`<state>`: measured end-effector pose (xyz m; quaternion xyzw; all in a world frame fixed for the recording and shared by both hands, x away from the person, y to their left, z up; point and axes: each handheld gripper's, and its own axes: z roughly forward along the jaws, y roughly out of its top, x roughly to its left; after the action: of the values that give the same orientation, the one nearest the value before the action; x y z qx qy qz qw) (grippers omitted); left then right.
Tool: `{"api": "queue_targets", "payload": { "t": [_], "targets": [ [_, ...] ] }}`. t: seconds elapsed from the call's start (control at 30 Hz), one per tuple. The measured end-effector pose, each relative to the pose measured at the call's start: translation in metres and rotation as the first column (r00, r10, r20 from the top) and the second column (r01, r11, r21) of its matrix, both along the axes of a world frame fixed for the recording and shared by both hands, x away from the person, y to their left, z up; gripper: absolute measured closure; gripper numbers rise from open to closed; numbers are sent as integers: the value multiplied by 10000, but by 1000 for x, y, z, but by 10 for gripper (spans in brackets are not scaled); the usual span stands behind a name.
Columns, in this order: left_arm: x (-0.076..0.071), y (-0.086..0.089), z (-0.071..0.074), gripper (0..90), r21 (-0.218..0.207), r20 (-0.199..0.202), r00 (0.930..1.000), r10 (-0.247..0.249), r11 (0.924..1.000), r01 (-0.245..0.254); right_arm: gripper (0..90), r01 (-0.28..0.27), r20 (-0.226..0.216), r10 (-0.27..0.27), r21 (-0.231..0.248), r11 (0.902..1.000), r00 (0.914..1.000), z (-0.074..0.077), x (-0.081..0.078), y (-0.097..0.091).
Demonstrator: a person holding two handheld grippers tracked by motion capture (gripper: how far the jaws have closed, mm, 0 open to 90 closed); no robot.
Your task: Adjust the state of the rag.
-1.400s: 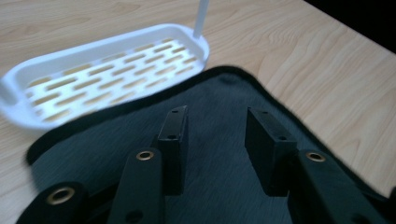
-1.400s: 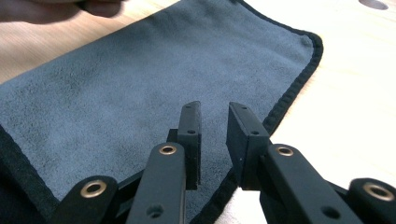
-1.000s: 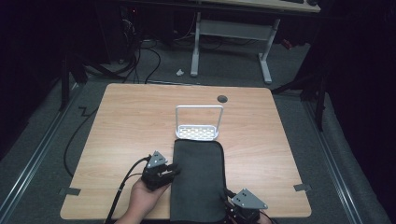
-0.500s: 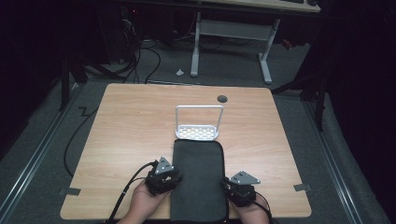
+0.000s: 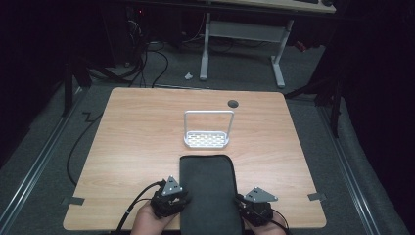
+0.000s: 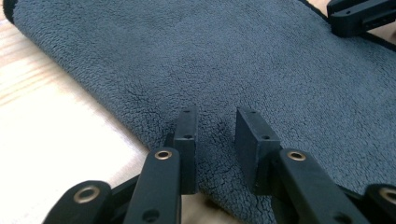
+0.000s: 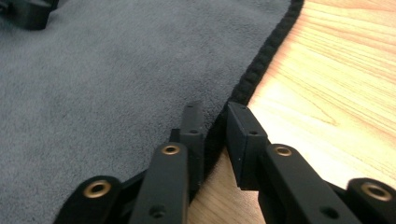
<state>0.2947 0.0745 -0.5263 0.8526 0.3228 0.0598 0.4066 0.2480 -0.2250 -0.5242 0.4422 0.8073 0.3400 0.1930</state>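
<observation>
Biggest thing first: the wooden table [image 5: 132,147] takes up most of the high view, and my dark grey towel [image 5: 209,191] lies flat on it at bottom centre, long side running up the frame, near end at the bottom edge. Just above it, apart from it, sits a small white rack [image 5: 206,139] w/ a hoop handle, prob where this is headed, but that's my guess.

Towel looks like fluffy microfibre w/ a stitched black hem. So I reckon it's light, totally floppy, not fragile, and a bit grabby on the pads rather than slippery. It'll sag and fold the sec I lift it, so one grip won't cut it imo. Best bet is both near corners, pinching over the hem, since that's the firmest bit.

My left gripper [image 6: 212,135] sits low centre of the left gripper view, jaws a bit apart, tips on the pile just inside the towel's edge. They've just been narrowing, fabric between them but not pinched yet afaict.

My right gripper [image 7: 212,130] is low centre of the right gripper view, jaws also apart, straddling the hem: one over the cloth, the other over bare wood. Nothing clamped yet.
</observation>
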Motion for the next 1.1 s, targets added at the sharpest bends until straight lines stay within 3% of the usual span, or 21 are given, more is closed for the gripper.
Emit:
{"api": "queue_targets", "payload": {
  "t": [0.07,0.17,0.2,0.23,0.33,0.37,0.4,0.43,0.53,0.63,0.77,0.87,0.9,0.93,0.97,1.07,1.1],
  "targets": [
    [3,2,1,683,-119,-46,10000,23,9999,-24,753,40,89,-42,226,9997,10000,2,0,-1],
    [14,12,4,644,-427,63,9980,622,9972,-619,727,68,322,-82,415,9991,9994,7,6,-1],
    [14,12,4,621,-427,63,9980,622,9972,-619,727,68,322,-82,415,9991,9994,7,6,-1],
    [25,20,5,590,-686,34,9943,1067,9920,-1062,722,15,357,-28,346,9994,9994,10,13,1],
    [47,28,2,478,-1247,-394,9882,1483,9805,-1521,719,-54,402,46,182,9998,9992,10,25,6],
    [47,28,2,451,-1247,-394,9882,1483,9805,-1521,719,-54,402,46,182,9998,9992,10,25,6],
    [60,29,1,433,-1557,-826,9792,1854,9681,-1965,721,-105,380,104,29,9999,9992,8,34,9],
    [60,29,1,421,-1557,-826,9792,1854,9681,-1965,721,-105,380,104,29,9999,9992,8,34,9],
    [76,24,1,399,-1654,-1170,9686,2191,9574,-2366,731,-229,193,229,-47,9997,9996,0,39,13],
    [95,14,0,400,-1539,-1666,9514,2590,9462,-2845,734,-495,257,497,-103,9987,9984,-2,35,18],
    [105,8,-2,412,-1194,-1812,9440,2758,9466,-2995,738,-821,272,820,11,9966,9963,-3,26,27],
    [111,8,0,457,-1121,-2096,9323,2946,9400,-3222,738,-995,302,994,32,9950,9946,-3,21,31],
    [111,8,0,479,-1050,-2120,9313,2963,9405,-3232,737,-1089,297,1088,24,9940,9936,-3,20,33],
    [112,8,0,540,-1029,-2088,9343,2889,9436,-3148,737,-1135,323,1134,25,9935,9930,-4,18,34],
    [112,8,0,540,-957,-2035,9367,2849,9464,-3086,737,-1135,323,1134,25,9935,9930,-4,18,34],
    [116,8,0,587,-1053,-2249,9345,2760,9465,-3050,740,-1137,286,1135,50,9935,9931,-4,19,33],
    [119,9,-1,586,-1294,-2535,9264,2785,9393,-3178,741,-1150,319,1148,32,9934,9929,-4,19,33]
  ]
}}
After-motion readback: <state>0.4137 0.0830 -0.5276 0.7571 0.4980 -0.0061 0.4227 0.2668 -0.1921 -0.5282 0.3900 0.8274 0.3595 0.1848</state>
